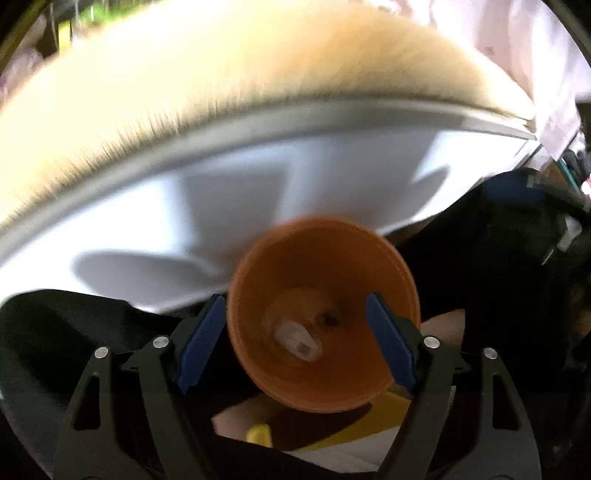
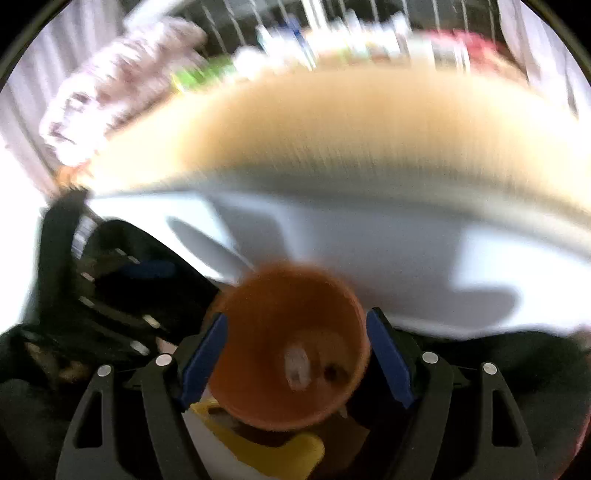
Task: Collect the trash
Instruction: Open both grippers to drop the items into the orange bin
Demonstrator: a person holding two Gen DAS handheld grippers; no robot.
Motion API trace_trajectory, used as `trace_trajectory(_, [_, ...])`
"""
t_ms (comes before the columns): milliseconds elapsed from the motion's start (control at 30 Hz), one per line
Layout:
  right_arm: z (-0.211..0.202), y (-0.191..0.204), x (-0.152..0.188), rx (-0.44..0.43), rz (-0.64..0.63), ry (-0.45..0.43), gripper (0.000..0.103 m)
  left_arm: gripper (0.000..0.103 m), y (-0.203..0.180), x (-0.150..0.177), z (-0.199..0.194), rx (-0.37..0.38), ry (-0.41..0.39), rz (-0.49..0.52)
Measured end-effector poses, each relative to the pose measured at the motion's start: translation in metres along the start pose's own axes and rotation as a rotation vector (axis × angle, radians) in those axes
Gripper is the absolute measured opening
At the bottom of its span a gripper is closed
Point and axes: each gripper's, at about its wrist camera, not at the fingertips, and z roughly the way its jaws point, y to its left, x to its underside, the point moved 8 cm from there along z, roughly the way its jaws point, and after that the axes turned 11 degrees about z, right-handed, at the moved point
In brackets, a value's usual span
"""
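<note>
An orange paper cup (image 1: 323,314) sits between the blue pads of my left gripper (image 1: 297,343), mouth toward the camera, with a small clear scrap and a dark spot at its bottom. In the right wrist view an orange cup (image 2: 291,347) with the same contents sits between the blue pads of my right gripper (image 2: 295,358). Both views are motion-blurred. Each gripper is shut on the cup it shows. A black trash bag (image 1: 55,332) with yellow and white trash (image 1: 388,410) lies below; it also shows in the right wrist view (image 2: 535,369).
A white table top (image 1: 221,192) with a tan woven mat (image 1: 221,74) lies behind the cup. The other gripper shows dark at the right edge (image 1: 517,229) of the left view and at the left (image 2: 92,277) of the right view. Blurred shelf items (image 2: 332,33) stand far back.
</note>
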Motion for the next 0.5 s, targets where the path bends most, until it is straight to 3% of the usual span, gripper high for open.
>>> trace_trajectory(100, [-0.026,0.025,-0.037,-0.042,-0.051,-0.084,0.076,0.080,0.003,-0.007,-0.027,-0.047,-0.077,0.026])
trace_trajectory(200, [-0.039,0.043,-0.081,-0.068,-0.081,-0.145,0.074,0.080,0.013,-0.014,-0.048,-0.043,-0.141,-0.006])
trace_trajectory(333, [-0.015,0.059,-0.149,-0.047,-0.124,-0.173,0.065,0.080,0.029,-0.021,-0.065,-0.042,-0.196,-0.069])
trace_trajectory(500, [0.023,0.054,-0.197,-0.013,-0.117,-0.157,0.065,0.080,0.046,-0.025,-0.066,-0.055,-0.234,-0.121])
